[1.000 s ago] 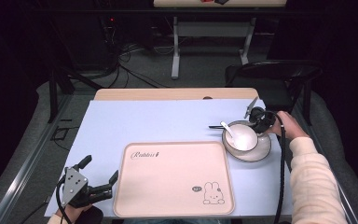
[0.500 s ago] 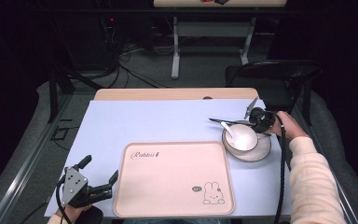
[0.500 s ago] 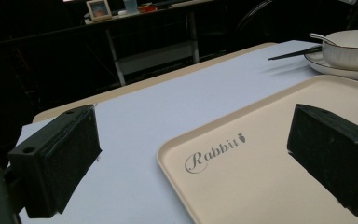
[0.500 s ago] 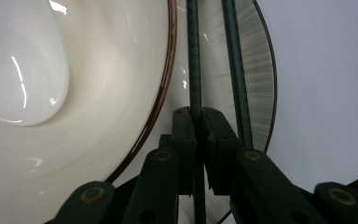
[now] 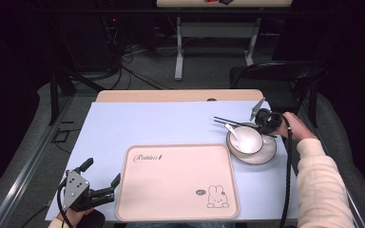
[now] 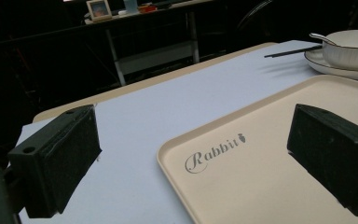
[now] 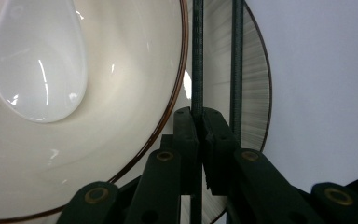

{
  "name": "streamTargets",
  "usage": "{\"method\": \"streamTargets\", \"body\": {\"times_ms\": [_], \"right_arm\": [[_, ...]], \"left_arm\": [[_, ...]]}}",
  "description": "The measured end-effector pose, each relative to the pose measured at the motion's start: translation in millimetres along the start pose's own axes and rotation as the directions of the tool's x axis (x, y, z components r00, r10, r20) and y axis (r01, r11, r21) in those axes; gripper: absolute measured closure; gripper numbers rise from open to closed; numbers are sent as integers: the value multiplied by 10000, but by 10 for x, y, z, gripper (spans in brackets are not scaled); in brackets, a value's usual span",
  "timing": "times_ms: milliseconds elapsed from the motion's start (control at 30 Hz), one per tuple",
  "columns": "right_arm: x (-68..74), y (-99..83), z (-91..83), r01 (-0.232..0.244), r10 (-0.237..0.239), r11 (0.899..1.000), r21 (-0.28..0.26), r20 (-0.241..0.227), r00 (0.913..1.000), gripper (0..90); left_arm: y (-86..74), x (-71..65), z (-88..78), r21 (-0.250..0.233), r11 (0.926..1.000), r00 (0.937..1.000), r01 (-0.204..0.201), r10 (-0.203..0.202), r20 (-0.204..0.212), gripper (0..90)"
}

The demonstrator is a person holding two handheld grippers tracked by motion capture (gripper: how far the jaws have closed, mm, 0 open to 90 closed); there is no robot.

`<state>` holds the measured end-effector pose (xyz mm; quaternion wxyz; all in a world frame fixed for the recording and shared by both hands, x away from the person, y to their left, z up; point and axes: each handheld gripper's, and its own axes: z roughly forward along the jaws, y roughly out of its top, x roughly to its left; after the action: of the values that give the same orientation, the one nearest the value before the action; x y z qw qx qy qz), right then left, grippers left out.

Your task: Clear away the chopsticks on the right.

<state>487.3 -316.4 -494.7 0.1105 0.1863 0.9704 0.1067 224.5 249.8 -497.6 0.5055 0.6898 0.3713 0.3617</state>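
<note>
High view: at the near left corner of the surface (image 5: 171, 123), the left hand-held gripper (image 5: 101, 178) rests low beside the tray (image 5: 176, 180), jaws spread wide with nothing between them; in the left gripper view both black jaws stand apart over the tray's near left corner and the printed word "Rabbit". The tray, cream with a rabbit drawing at its near right corner, lies along the near edge at the middle. Beyond its far right corner, toward the right edge, sits a white bowl (image 5: 247, 141) on a plate (image 5: 266, 154), a white spoon (image 5: 231, 130) lying in the bowl. The right hand-held gripper (image 5: 261, 124) is at the bowl's far right side, clenched on one stick of a pair of dark chopsticks (image 5: 228, 121) that lie across the far rim of the bowl, tips pointing left over the surface. In the right gripper view the jaws are pressed together on one chopstick (image 7: 197, 56); the second stick (image 7: 236, 60) lies just beside the pads, outside the grip, both over the plate's ribbed rim (image 7: 256, 93) next to the bowl (image 7: 121, 93) with the spoon (image 7: 37, 60) inside.
</note>
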Motion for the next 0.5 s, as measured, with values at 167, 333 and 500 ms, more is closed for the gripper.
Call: {"method": "streamTargets", "body": {"times_ms": [167, 333, 500], "right_arm": [[55, 19, -349, -436, 470, 9982, -406, 890, 9949, 855], [62, 17, -383, -522, 578, 9968, -601, 965, 9937, 855], [222, 83, -721, -1040, 1204, 9877, -1170, 1425, 9824, 857]], "left_arm": [[1, -3, 0, 4, 10000, 10000, 3, -3, -21, 23], [1, -3, 0, 4, 10000, 10000, 3, -3, -21, 22], [0, -4, 1, 0, 10000, 10000, 5, -5, -24, 23]]}}
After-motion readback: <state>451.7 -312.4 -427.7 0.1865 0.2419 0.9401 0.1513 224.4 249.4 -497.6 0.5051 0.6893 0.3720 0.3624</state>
